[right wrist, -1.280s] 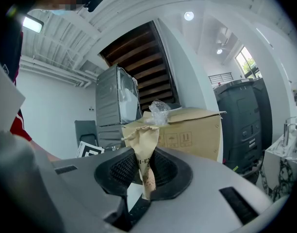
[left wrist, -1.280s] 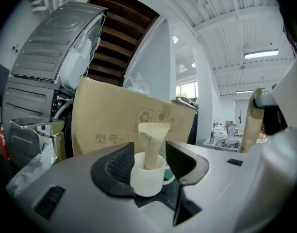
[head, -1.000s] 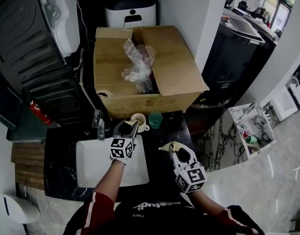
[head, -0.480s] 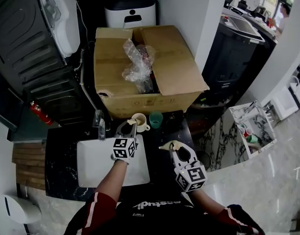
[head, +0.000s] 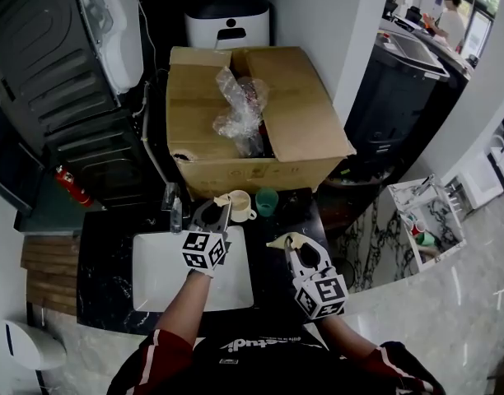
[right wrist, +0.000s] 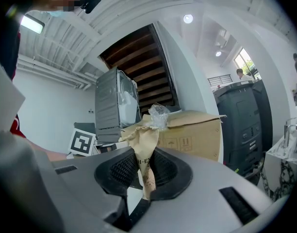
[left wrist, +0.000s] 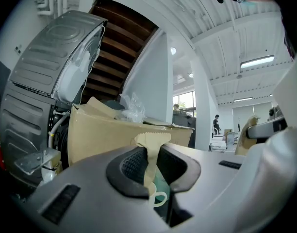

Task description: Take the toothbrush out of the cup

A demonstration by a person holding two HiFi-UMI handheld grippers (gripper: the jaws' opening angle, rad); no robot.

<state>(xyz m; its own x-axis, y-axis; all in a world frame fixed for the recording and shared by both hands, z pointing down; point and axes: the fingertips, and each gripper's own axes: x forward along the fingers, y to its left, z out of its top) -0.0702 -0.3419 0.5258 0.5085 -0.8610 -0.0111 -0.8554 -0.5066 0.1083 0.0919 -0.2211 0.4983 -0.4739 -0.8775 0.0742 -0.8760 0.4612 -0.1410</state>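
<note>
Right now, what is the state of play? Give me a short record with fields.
left gripper: jaws shut on paper-wrapped toothbrush, above cream cup
right gripper: jaws shut on crumpled paper wrapper
toothbrush clear of cup: cannot tell; lower end near the rim
beside cup: green cup
surface: black counter beside white sink

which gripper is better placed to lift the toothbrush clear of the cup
Left. The left gripper is shut on the paper-wrapped toothbrush, directly above the cream cup. The right gripper is shut on a separate paper packet, off to the side of the cup.
</note>
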